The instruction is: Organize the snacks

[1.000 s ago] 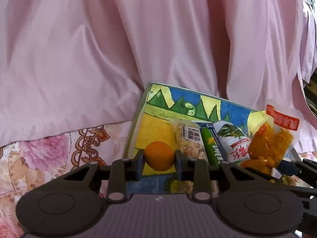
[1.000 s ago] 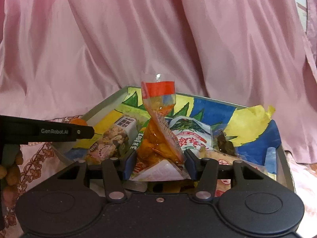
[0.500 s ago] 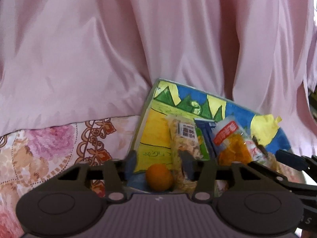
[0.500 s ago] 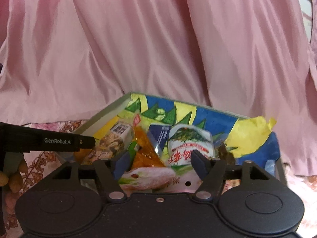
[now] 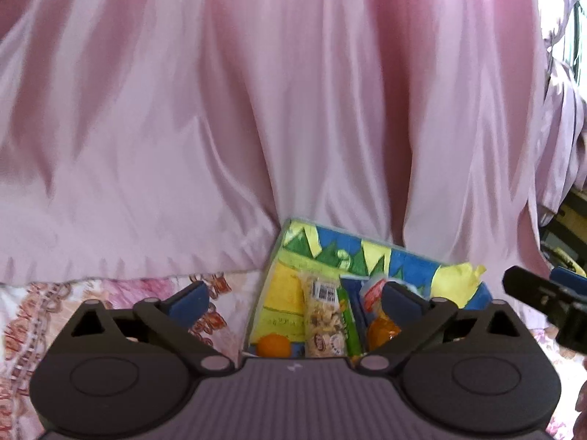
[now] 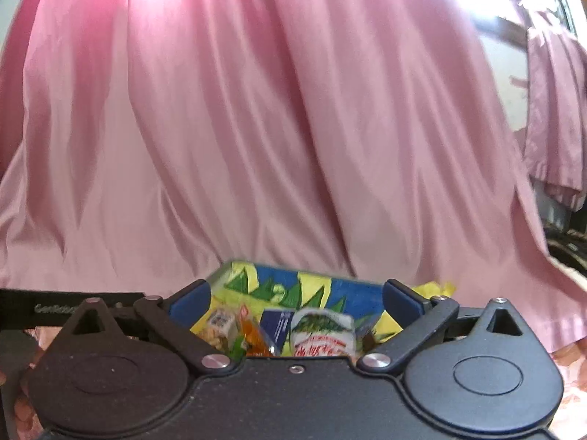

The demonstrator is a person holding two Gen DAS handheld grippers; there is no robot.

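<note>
A painted box (image 5: 330, 253) in blue, yellow and green holds the snacks. In the left wrist view an orange (image 5: 273, 344) lies at its near left corner, beside a nut packet (image 5: 323, 315), a green packet (image 5: 346, 324) and an orange snack bag (image 5: 381, 326). My left gripper (image 5: 297, 300) hovers above them, its jaws opening wide with nothing between the pads. In the right wrist view the box (image 6: 279, 278) shows a white and red packet (image 6: 323, 337), a blue packet (image 6: 277, 324) and the orange bag (image 6: 255, 337). My right gripper (image 6: 297, 302) is also opening, empty.
A pink curtain (image 5: 256, 110) hangs close behind the box and fills the upper part of both views. A floral tablecloth (image 5: 55, 311) lies to the left of the box. The other gripper's black body (image 5: 546, 300) juts in at the right edge of the left wrist view.
The left gripper let go of the orange, which now lies in the box. The right gripper released the orange snack bag into the box. Both grippers opened wide and rose.
</note>
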